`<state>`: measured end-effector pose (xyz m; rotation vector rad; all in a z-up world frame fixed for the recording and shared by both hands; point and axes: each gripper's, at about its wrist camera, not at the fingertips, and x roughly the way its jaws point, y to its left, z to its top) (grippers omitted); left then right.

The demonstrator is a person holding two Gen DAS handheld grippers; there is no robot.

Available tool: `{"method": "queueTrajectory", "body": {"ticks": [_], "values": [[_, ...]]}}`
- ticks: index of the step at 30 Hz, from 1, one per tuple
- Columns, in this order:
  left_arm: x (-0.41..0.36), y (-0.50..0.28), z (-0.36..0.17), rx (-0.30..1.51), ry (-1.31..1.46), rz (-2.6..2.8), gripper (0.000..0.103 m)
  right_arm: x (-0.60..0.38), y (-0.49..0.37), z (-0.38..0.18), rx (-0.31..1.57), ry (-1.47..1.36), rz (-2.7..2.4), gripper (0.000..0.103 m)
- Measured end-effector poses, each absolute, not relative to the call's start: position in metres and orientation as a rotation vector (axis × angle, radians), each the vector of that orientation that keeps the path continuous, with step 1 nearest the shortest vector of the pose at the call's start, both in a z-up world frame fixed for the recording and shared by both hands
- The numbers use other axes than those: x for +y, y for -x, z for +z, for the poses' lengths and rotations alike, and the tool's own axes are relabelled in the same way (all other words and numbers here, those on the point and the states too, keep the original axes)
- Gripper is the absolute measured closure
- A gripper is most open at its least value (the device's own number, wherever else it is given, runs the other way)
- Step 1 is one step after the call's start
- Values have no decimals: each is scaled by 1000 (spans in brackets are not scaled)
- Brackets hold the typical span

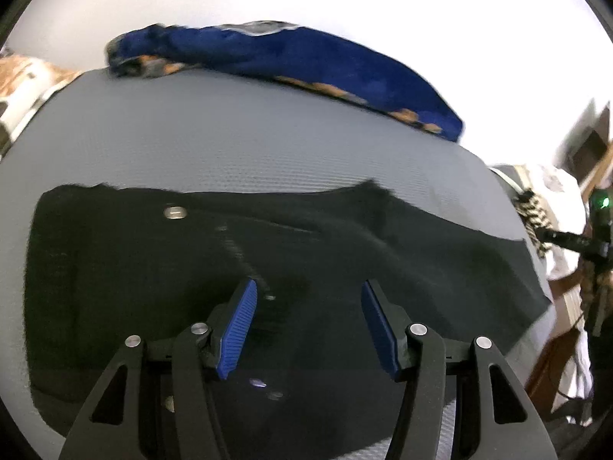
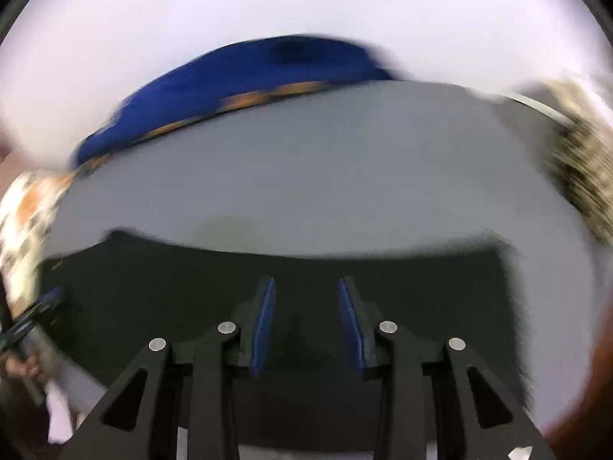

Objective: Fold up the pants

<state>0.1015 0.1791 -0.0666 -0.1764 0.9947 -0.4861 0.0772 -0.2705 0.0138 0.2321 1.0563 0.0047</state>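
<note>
Black pants (image 1: 153,268) lie flat on a grey mat (image 1: 230,134), with a metal waist button (image 1: 175,212) showing at the upper left. My left gripper (image 1: 309,285) hovers over the middle of the pants, its blue pads wide apart and nothing between them. In the blurred right wrist view, my right gripper (image 2: 306,281) is over another stretch of the pants (image 2: 421,287). Its pads stand apart with only the cloth below them. A blue-padded gripper tip (image 2: 49,301) and a hand (image 2: 23,368) show at that view's left edge.
A blue cloth with orange patches (image 1: 287,57) lies bunched along the mat's far edge (image 2: 249,73). Patterned white and orange fabric (image 1: 23,76) is at the left. Striped fabric (image 1: 534,211) and wooden furniture (image 1: 551,364) are at the right.
</note>
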Motion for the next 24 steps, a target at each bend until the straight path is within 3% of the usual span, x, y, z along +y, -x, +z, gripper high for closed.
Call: {"method": "queueTrajectory", "body": {"ticks": [4, 6, 8, 11, 13, 17, 18, 19, 24], "values": [[205, -110, -76, 1007, 216, -446, 47, -187, -151, -7, 1134, -169, 320, 70], [213, -112, -79, 1011, 251, -449, 55, -151, -182, -20, 1172, -121, 424, 70], [218, -112, -81, 1019, 256, -434, 70, -118, -204, -33, 1199, -92, 513, 70], [233, -114, -86, 1025, 305, -429, 87, -84, -232, -50, 1231, -68, 607, 70], [243, -117, -90, 1033, 358, -430, 94, -64, -248, -61, 1269, -59, 672, 70], [248, -117, -90, 1036, 384, -440, 96, -45, -260, -79, 1343, -26, 752, 72], [246, -116, -88, 1032, 367, -439, 96, -46, -260, -80, 1359, -42, 779, 77], [244, -115, -88, 1026, 349, -437, 96, -45, -260, -78, 1349, -46, 791, 92], [248, -118, -92, 1018, 386, -450, 96, -47, -268, -71, 1267, -74, 738, 96]]}}
